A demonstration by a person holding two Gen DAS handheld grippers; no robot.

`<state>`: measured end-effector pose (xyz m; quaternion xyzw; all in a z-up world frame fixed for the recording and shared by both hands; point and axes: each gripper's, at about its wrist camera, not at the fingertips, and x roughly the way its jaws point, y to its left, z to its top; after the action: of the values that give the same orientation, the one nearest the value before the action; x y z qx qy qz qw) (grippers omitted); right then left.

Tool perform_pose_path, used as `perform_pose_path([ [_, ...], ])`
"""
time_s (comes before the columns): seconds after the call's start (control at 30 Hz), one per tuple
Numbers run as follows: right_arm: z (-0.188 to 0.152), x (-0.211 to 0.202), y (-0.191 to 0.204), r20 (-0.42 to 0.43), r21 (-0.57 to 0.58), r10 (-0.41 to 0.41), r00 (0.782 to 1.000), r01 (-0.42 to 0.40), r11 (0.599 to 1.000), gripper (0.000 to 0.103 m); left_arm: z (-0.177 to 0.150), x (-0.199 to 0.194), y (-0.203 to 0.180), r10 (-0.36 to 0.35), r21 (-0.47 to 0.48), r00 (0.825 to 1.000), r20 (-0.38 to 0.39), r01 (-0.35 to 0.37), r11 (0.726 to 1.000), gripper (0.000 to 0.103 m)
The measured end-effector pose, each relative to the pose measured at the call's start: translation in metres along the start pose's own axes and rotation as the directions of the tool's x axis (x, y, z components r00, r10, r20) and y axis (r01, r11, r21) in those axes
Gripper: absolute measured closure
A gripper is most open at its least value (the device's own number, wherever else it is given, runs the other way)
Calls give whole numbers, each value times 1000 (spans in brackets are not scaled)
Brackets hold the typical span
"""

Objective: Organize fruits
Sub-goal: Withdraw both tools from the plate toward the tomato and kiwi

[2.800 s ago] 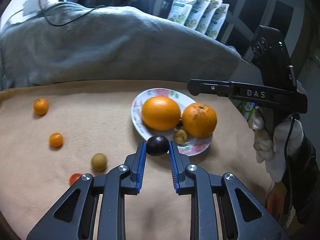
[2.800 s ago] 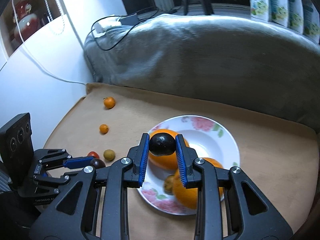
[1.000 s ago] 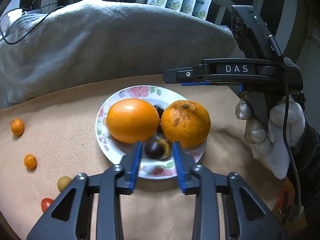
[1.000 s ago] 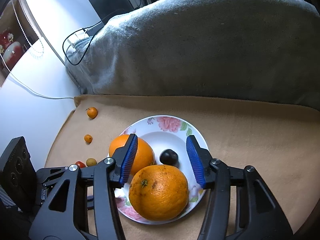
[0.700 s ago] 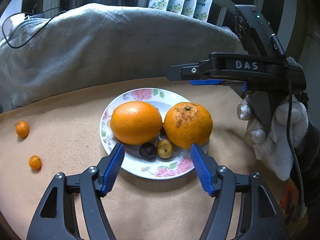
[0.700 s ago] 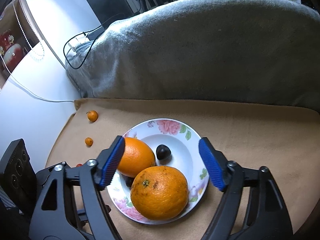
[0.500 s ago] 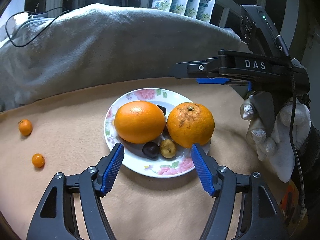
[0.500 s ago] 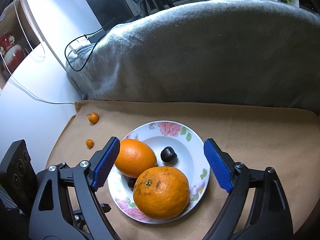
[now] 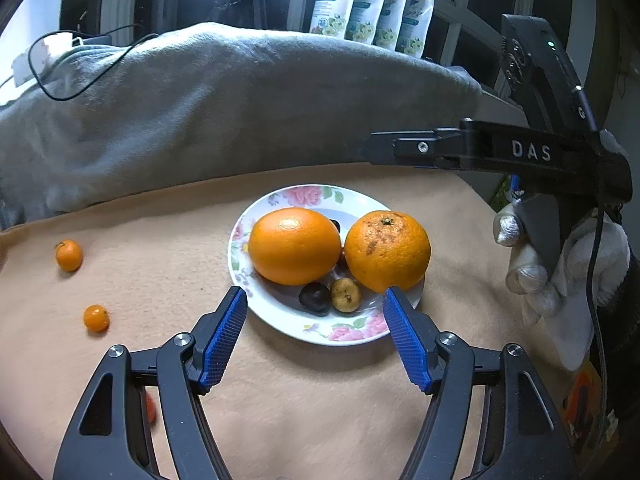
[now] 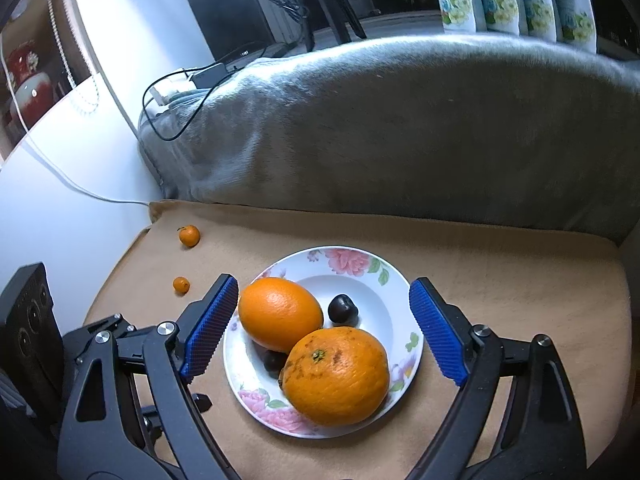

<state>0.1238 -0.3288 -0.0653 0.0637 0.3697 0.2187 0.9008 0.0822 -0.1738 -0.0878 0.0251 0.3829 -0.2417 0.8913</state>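
Note:
A flowered white plate [image 9: 296, 330] on the tan cloth holds a smooth orange [image 9: 294, 245], a rough-skinned orange [image 9: 387, 250], a dark fruit [image 9: 315, 299] and an olive-brown fruit [image 9: 345, 295]. My left gripper [image 9: 313, 293] stands open just short of the plate's near rim, nothing between its pads. My right gripper [image 10: 323, 282] hangs open above the plate [image 10: 384, 320], its blue pads either side of the oranges without touching. A second dark fruit [image 10: 343, 309] lies behind the smooth orange [image 10: 280, 314]. From the left wrist, the right gripper [image 9: 380, 148] is seen side-on.
Two small oranges [image 9: 69, 255] [image 9: 96, 318] lie on the cloth at the left, and a red fruit [image 9: 150, 408] peeks from behind my left finger. A grey blanket [image 9: 240, 100] rises behind. A gloved hand [image 9: 560, 272] grips the right tool.
Each gripper carried a dark fruit to the plate and let it go there. Both jaws have swung wide open and both grippers have drawn back slightly from the plate.

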Motion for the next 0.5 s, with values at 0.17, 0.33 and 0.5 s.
perform_pose_path([
  [0.17, -3, -8, 14, 25, -30, 1, 1000, 0, 1000, 13, -2, -10, 7, 8, -8, 1000, 14, -8, 1000, 33],
  [0.33, -7, -17, 27, 49, -47, 15, 999, -13, 999, 13, -9, -23, 15, 19, -16, 999, 30, -19, 1000, 32],
  [0.5, -10, -21, 45, 62, -82, 29, 998, -24, 996, 13, -15, -33, 25, 38, -28, 999, 39, -37, 999, 33],
])
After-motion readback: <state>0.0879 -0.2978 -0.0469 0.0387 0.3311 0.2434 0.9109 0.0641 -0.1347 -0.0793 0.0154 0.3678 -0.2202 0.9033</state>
